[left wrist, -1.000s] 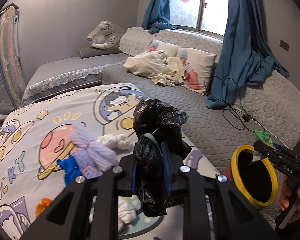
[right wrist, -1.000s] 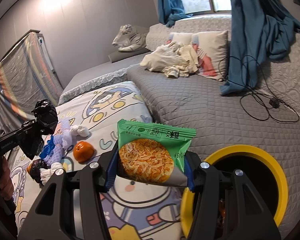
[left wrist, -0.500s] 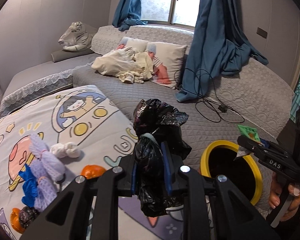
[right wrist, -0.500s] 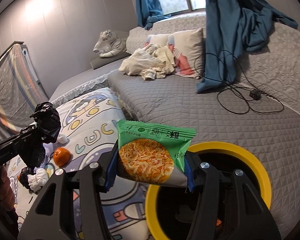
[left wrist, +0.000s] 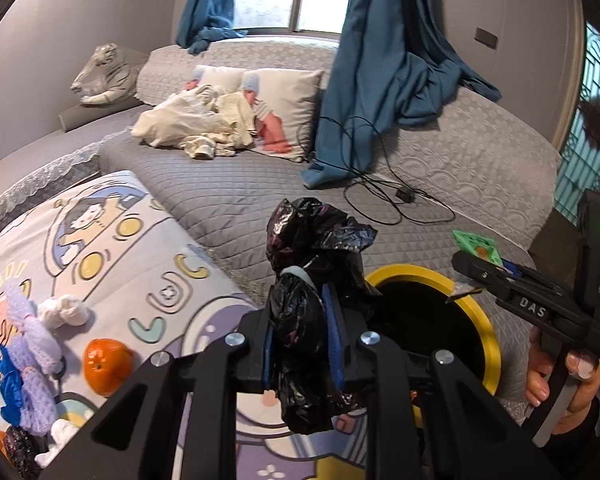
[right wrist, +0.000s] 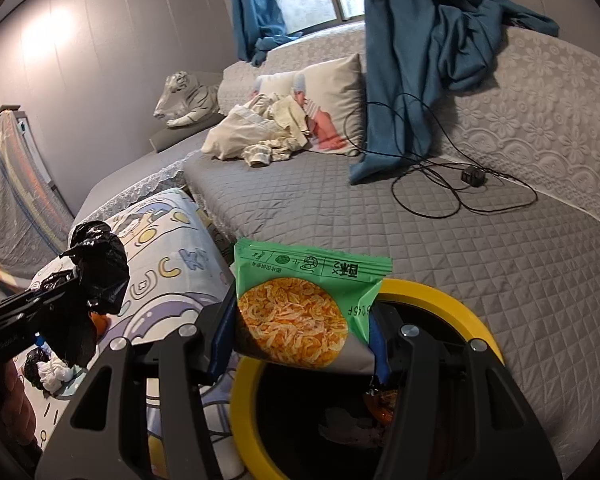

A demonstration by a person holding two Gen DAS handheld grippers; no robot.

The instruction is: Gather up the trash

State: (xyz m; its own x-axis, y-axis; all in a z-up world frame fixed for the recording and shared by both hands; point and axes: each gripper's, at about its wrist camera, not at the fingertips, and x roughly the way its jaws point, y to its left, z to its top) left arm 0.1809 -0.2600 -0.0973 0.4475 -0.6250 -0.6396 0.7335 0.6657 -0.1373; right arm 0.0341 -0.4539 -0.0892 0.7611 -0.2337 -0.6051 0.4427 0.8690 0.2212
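1. The left wrist view alone shows the right side of the scene: a person's hand [left wrist: 560, 376] on the handle of the right claw [left wrist: 476, 268], with a green corner of the snack packet [left wrist: 474, 245] poking past its tip. The right wrist view alone shows the packet's face and, down inside the bin, some orange and pale scraps that are hard to make out

2. Left to right in the left wrist view: a lilac mesh bundle [left wrist: 34, 344] with blue cloth, a knotted white rag [left wrist: 62, 312] and a round orange [left wrist: 107, 365] lie on the cartoon-print quilt [left wrist: 148, 264]. The left claw [left wrist: 302, 344] is clamped tight on a crinkled, glossy black plastic bag [left wrist: 312, 280], which bulges above and below the blue pads, near the bin's left rim

3. The yellow-rimmed bin [left wrist: 486, 344] is round with a dark inside and stands by the grey quilted bed [left wrist: 236, 196]

4. In the right wrist view the right claw [right wrist: 304, 324] grips the flat green packet [right wrist: 304, 300], printed with an orange noodle disc, by its two side edges, above the bin's near rim [right wrist: 452, 300]

5. Further back: a plush white tiger [left wrist: 100, 76], a rumpled cream cloth [left wrist: 188, 124] on a printed pillow [left wrist: 288, 100], a blue curtain [left wrist: 384, 64] trailing onto the bed, and a looping black cable [left wrist: 384, 192] with its adapter
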